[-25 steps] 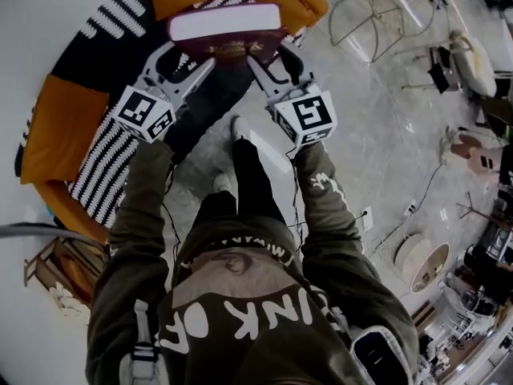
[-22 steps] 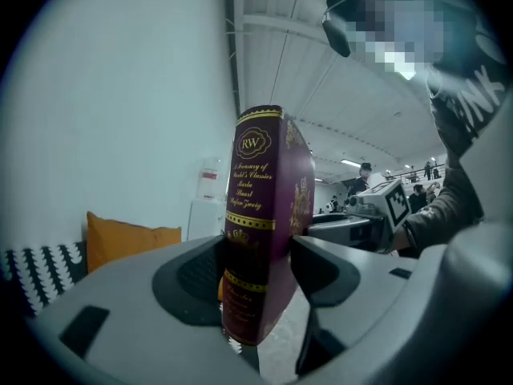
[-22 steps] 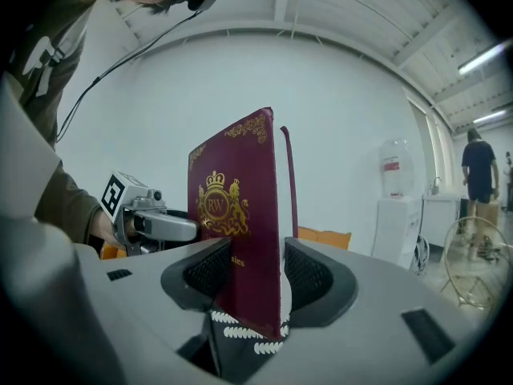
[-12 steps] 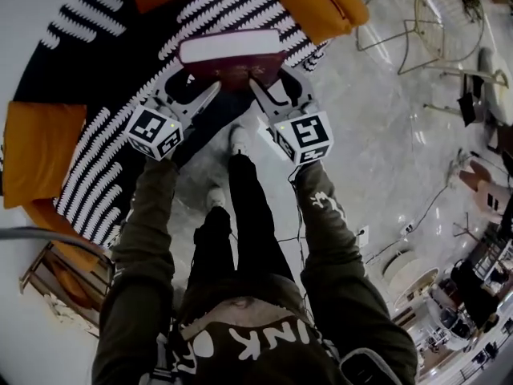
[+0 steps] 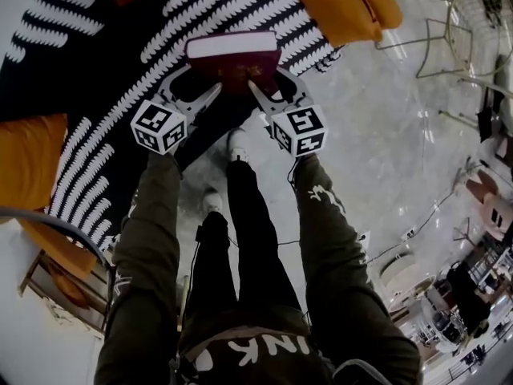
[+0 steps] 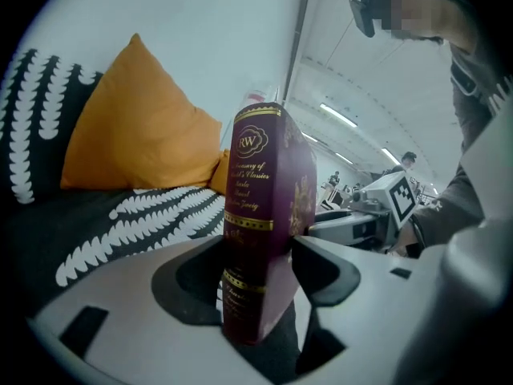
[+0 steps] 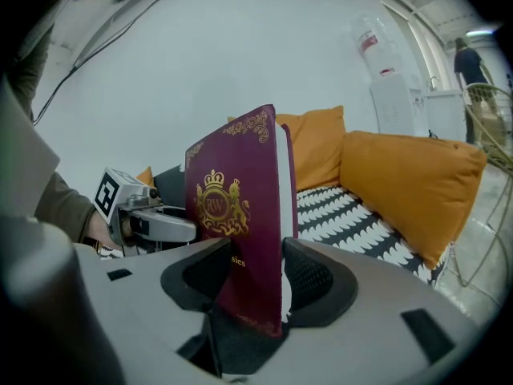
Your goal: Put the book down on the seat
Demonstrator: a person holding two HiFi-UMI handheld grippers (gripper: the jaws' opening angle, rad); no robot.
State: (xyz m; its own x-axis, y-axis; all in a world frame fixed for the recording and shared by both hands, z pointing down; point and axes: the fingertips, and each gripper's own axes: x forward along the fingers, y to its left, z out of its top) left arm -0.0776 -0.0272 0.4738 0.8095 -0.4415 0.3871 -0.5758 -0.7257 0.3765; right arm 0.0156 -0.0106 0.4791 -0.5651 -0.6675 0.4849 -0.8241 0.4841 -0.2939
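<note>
A thick maroon book (image 5: 232, 58) with gold print is held level between both grippers, above the front part of the black seat with white leaf pattern (image 5: 120, 54). My left gripper (image 5: 202, 80) grips its spine end, and the book (image 6: 264, 215) stands between the pads; the jaws are opening slightly while still touching the covers. My right gripper (image 5: 267, 80) is shut on the other end, with the book (image 7: 236, 215) clamped by cover and page block. I cannot tell whether the book's underside touches the seat.
Orange cushions lie at the seat's right end (image 5: 345, 6) and left end (image 5: 28, 163). The person's legs and shoes (image 5: 238, 143) stand on the marble floor just before the seat. A wire chair (image 5: 473, 14) is at the far right, and a wooden crate (image 5: 56, 283) at the lower left.
Both grippers have carried the book forward over the patterned seat, and the seat now fills more of the head view. The hold on both ends looks the same.
</note>
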